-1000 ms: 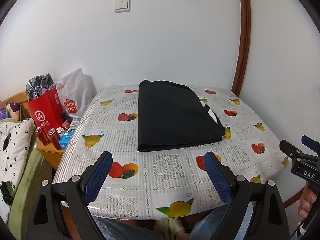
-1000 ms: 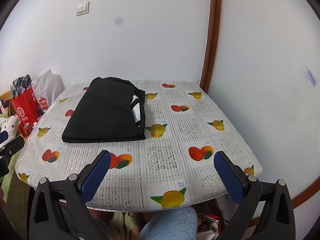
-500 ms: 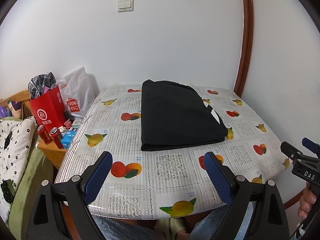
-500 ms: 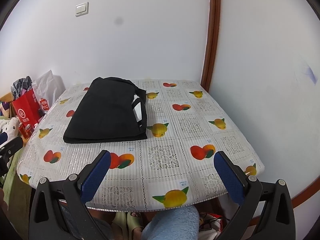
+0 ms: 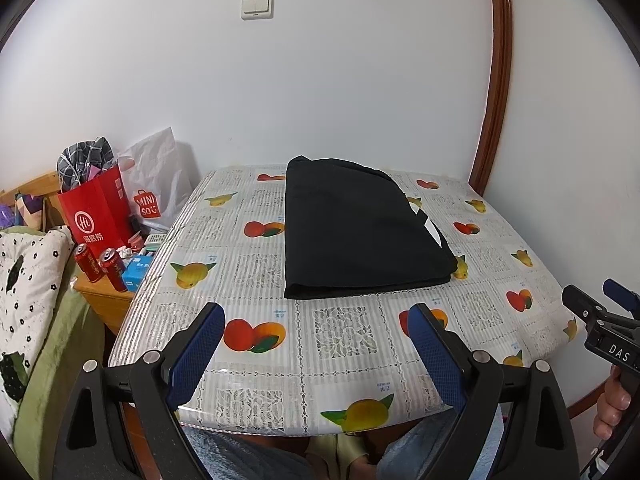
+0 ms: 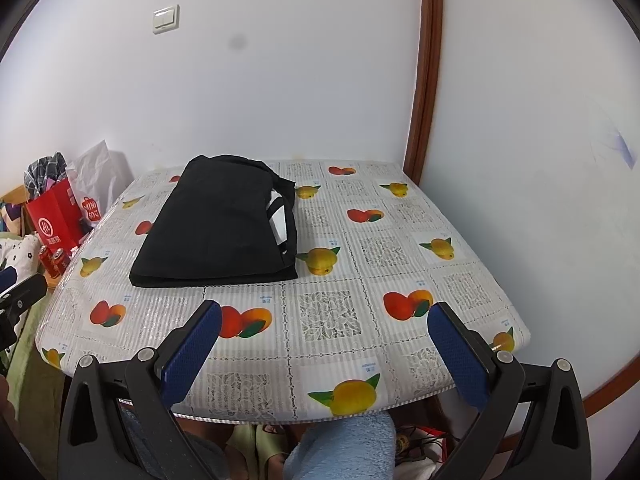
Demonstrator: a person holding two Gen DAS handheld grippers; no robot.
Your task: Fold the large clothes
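Note:
A black garment [image 5: 356, 228] lies folded into a flat rectangle on the fruit-print table [image 5: 340, 332], toward its far half; a white patch shows at its right edge. It also shows in the right wrist view [image 6: 224, 224]. My left gripper [image 5: 316, 316] is open and empty, held off the table's near edge, apart from the garment. My right gripper [image 6: 324, 318] is open and empty, also back at the near edge. The right gripper shows at the right edge of the left wrist view [image 5: 600, 316].
White walls close the table's far and right sides, with a wooden door frame [image 5: 496, 80] in the corner. Left of the table stand a red bag [image 5: 96, 212], a white bag [image 5: 154, 184], cans [image 5: 100, 264] on a nightstand, and a bed [image 5: 28, 280].
Both grippers have drawn back and risen slightly; the table and garment sit a little lower and farther in view. The garment has not moved. Both grippers stay open.

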